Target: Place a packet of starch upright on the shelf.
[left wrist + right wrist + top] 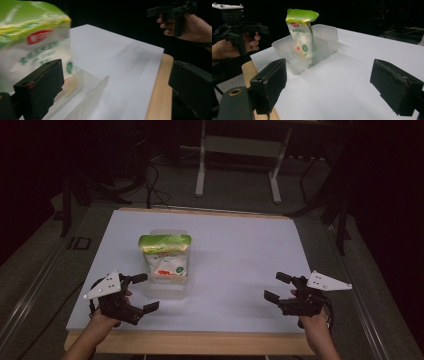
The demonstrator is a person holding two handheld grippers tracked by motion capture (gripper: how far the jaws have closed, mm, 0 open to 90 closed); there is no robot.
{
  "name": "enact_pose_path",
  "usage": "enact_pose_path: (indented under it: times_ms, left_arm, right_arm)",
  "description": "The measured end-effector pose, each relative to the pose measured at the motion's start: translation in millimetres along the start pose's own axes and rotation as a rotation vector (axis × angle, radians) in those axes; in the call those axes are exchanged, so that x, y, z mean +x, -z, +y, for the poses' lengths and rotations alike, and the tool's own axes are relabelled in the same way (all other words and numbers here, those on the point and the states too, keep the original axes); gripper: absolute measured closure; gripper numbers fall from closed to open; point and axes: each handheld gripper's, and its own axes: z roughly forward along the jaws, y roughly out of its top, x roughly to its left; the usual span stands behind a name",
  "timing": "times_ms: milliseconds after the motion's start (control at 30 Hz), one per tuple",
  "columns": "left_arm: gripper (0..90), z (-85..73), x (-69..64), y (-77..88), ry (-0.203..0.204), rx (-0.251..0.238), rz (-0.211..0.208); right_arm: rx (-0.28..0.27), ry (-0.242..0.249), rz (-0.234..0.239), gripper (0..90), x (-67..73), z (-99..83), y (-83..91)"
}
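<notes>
My left gripper hangs with jaws spread, empty, just beside the clear tray near the bench's front-left corner. The pouch stands upright inside it. My right gripper, also released, waits well apart. The pouch seems lightly propped; a careless nudge could tip it or skid the tray.

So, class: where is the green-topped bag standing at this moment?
In the high view the bag stands upright inside the clear tub, left of the table's centre, just ahead of the left gripper.
</notes>
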Motion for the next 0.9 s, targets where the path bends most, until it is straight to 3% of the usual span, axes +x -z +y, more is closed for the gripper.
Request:
enact_pose_path:
  times_ms: [267,633,900]
  left_arm:
    - [0.3,-8.3,-15.4,-16.2,-0.001,0.025,-0.073]
    - [0.3,-15.7,-27.5,-32.0,-0.013,0.051,-0.138]
    - [0.3,-22.1,-30.8,-38.2,-0.016,0.053,-0.139]
  right_arm:
    - [0.016,-0.001,0.005,13.8,1.1,-8.4,-3.2]
    - [0.040,-0.003,0.030,13.7,3.7,-20.6,-15.9]
    - [0.050,-0.009,0.026,13.7,1.9,-25.4,-19.3]
